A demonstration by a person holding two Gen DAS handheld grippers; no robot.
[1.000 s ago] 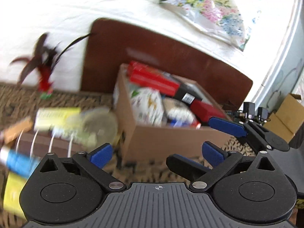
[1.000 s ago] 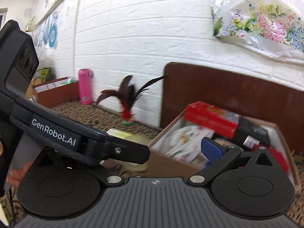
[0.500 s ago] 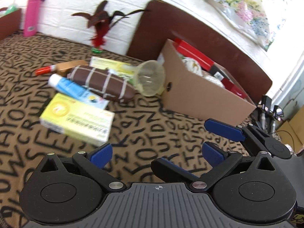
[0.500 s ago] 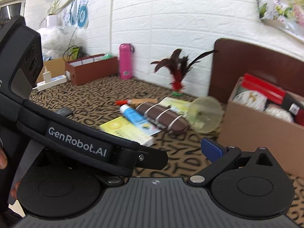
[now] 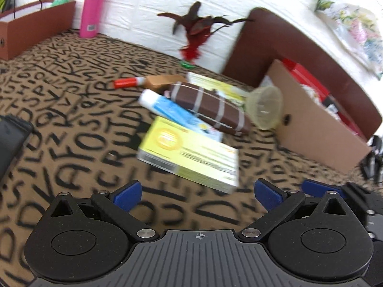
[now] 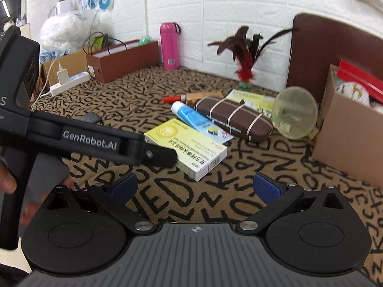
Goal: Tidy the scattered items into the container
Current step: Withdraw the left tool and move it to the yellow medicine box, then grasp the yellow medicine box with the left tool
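On the letter-patterned bench (image 6: pixel 100 100), near its middle: both grippers face the scattered pile, jaws apart and empty.

The yellow-green box (image 5: pixel 191 155) lies nearest the left gripper (image 5: pixel 196 193), partly under the blue tube (image 5: pixel 167 108); the brown case (image 6: pixel 233 118) and clear funnel (image 6: pixel 295 112) lie beyond, the funnel just beside the cardboard container (image 5: pixel 318 129). A sound grasp would likely straddle the box's short sides, clear of the tube. The right gripper (image 6: pixel 195 190) touches nothing.

A home room: white brick wall (image 6: pixel 239 4), letter-patterned cloth (image 6: pixel 134 91), household clutter.
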